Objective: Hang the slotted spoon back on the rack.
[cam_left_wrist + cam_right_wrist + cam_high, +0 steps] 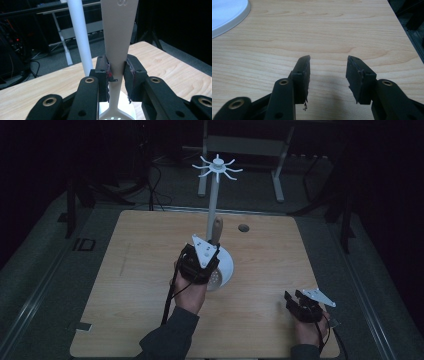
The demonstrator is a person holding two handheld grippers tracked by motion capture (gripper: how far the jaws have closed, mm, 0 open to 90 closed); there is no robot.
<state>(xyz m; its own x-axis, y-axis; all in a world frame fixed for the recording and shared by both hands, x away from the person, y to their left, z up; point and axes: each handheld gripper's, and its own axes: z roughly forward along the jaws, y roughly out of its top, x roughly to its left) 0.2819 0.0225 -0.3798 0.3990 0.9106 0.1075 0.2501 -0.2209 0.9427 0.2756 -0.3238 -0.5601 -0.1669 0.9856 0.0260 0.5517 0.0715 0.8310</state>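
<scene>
Here, a person sits at a wooden table (130,270) in a dark room and holds a black gripper in each hand.

The left gripper (117,75) is near the middle of the table. Its two jaws are pinching the thin neck of a white spoon with holes (117,42). The spoon stands almost straight up. Its handle gets wider as it goes up, and in the high view the top end looks brown like wood. The round part with the little holes is at the bottom, below the jaws.

Just behind the spoon is a white rack (214,195). It has a round white base (227,265) on the table and a tall white pole (80,37). At the top of the pole is a ring of small hooks (218,168) that stick out like a star. The spoon is right beside the pole, low down by the base.

The right gripper (328,72) is near the front right corner of the table, well apart from the rack. Its jaws are spread apart with nothing between them. They hang just over the bare wood and make a dark shadow on it.

A small dark round hole (243,227) is in the table behind the rack.
</scene>
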